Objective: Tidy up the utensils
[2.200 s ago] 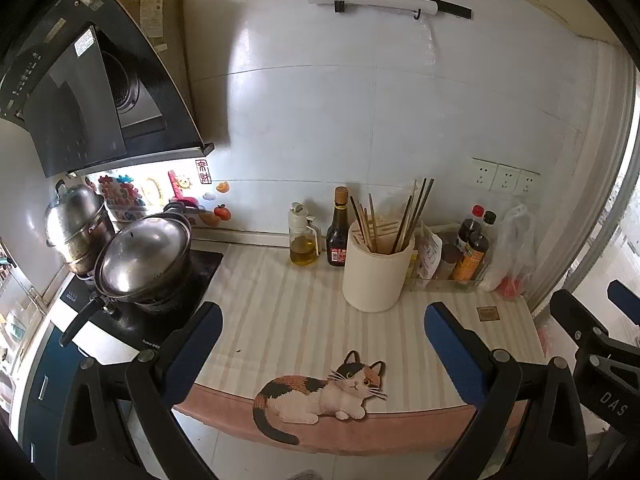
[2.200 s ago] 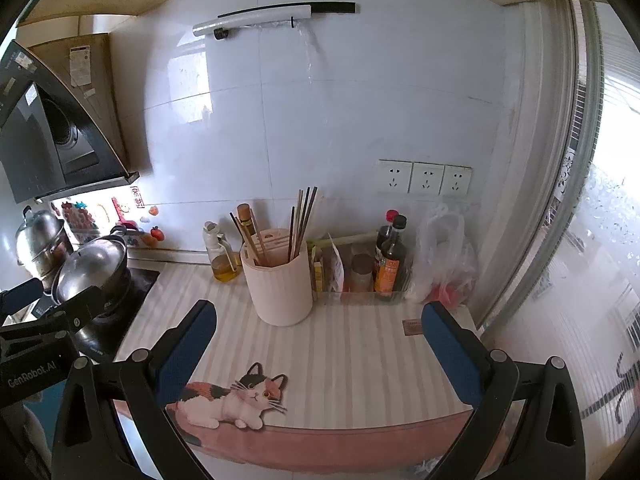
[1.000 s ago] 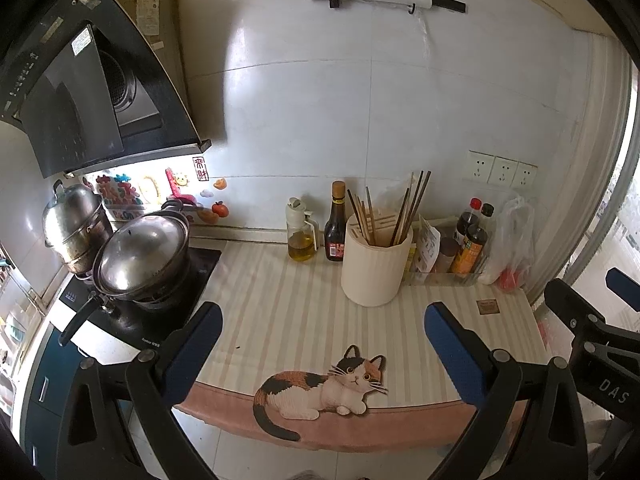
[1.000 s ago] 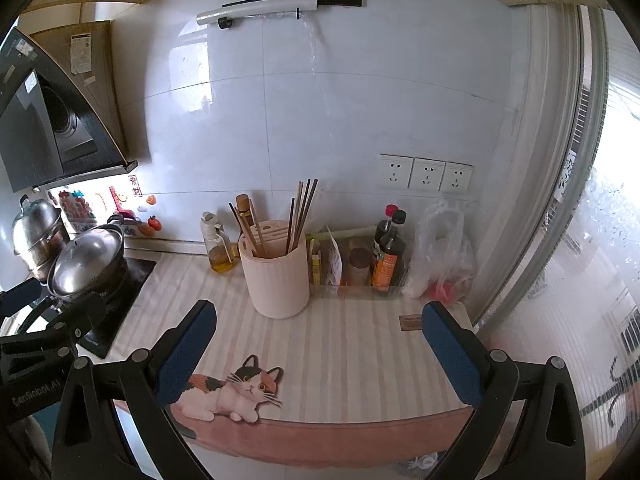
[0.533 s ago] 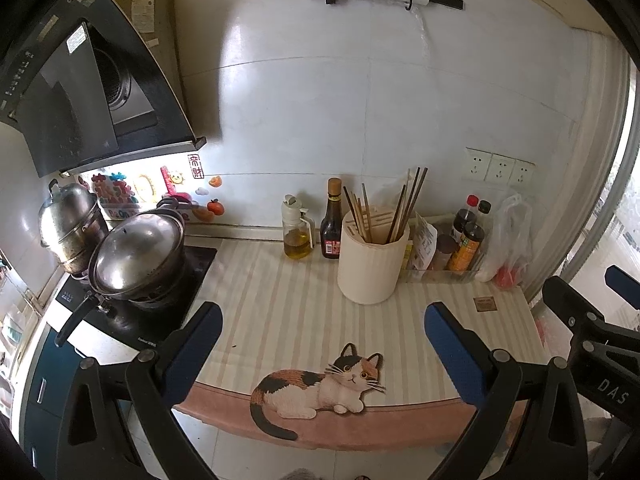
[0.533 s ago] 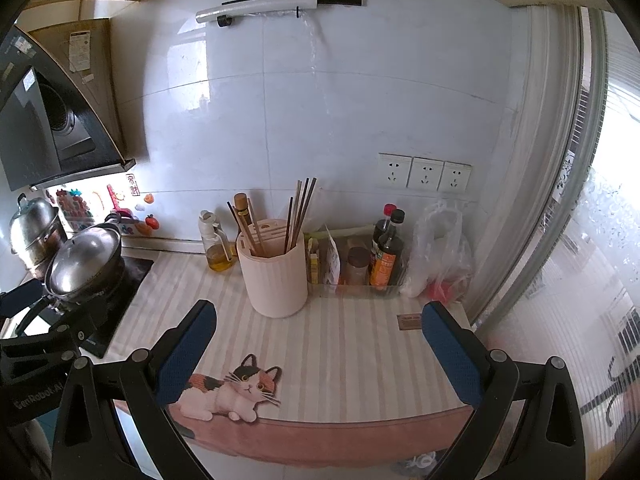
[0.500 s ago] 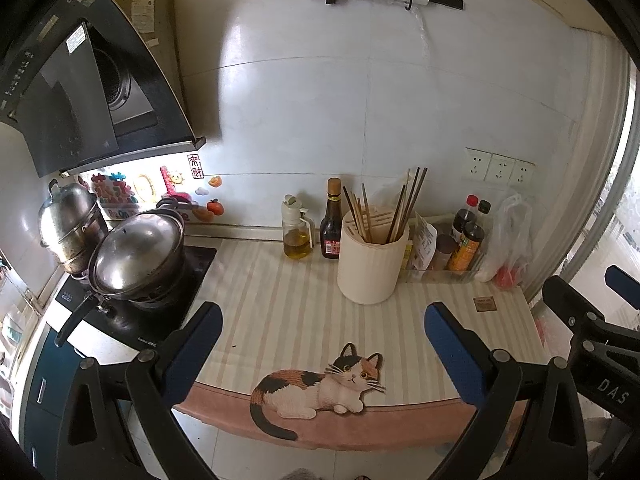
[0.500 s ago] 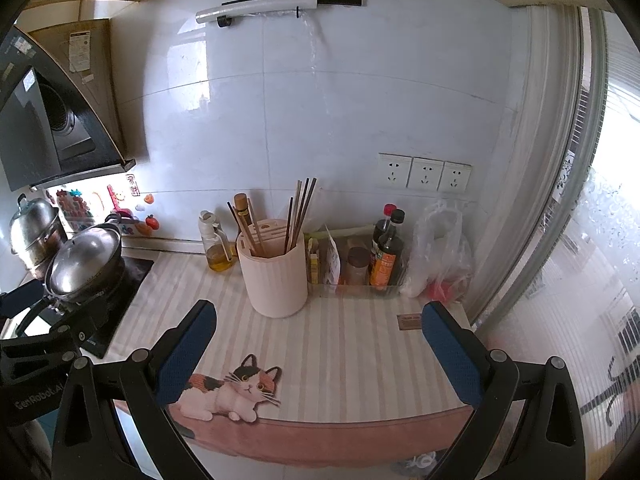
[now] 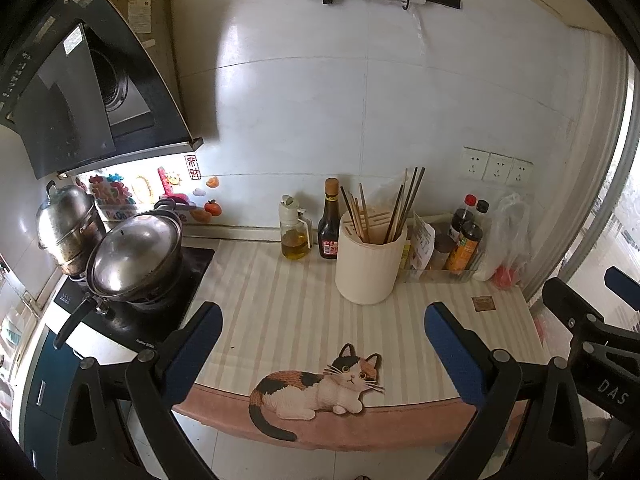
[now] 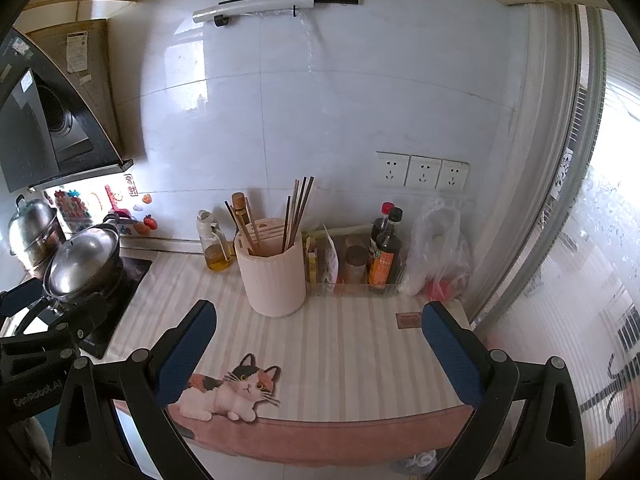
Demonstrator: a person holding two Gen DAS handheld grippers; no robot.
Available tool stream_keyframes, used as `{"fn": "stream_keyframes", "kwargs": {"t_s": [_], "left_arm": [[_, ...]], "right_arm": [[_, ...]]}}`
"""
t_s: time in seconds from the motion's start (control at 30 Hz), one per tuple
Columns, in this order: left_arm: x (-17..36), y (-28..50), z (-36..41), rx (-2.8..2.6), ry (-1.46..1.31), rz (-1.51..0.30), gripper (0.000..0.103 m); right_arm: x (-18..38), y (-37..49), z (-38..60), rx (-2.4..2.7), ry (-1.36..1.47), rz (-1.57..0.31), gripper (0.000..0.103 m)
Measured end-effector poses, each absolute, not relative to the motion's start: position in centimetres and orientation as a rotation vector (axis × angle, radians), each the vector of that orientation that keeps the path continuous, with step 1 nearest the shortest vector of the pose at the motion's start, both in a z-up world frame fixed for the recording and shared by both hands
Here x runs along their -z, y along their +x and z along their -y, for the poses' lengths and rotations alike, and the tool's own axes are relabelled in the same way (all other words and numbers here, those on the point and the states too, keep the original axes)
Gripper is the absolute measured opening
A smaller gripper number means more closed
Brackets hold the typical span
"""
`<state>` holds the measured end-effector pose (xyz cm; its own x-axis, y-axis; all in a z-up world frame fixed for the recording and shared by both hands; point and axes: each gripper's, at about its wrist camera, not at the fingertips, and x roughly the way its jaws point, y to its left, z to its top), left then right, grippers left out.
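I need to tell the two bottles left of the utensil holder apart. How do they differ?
The oil bottle is clear and squat, with yellow oil low inside, a white cap and a side handle. The sauce bottle is dark, taller and slimmer, with a brown cap and red label. Both stand upright against the wall.

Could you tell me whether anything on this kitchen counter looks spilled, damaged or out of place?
Nothing is spilled or broken. The only untidy bit: the chopsticks in the cream holder splay out at different angles instead of standing together. The bottles beside it stand upright.
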<state>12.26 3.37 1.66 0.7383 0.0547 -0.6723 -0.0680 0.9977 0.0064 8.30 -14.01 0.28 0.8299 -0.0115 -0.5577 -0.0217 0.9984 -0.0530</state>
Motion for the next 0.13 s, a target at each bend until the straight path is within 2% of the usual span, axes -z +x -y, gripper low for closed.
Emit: {"fn": "stream_keyframes", "kwargs": {"t_s": [0.13], "left_arm": [[-1.53, 12.24, -3.42, -0.054, -0.021, -0.747, 0.103]], "right_arm": [[-0.27, 8.34, 14.02, -0.005, -0.058, -0.592, 0.103]]}}
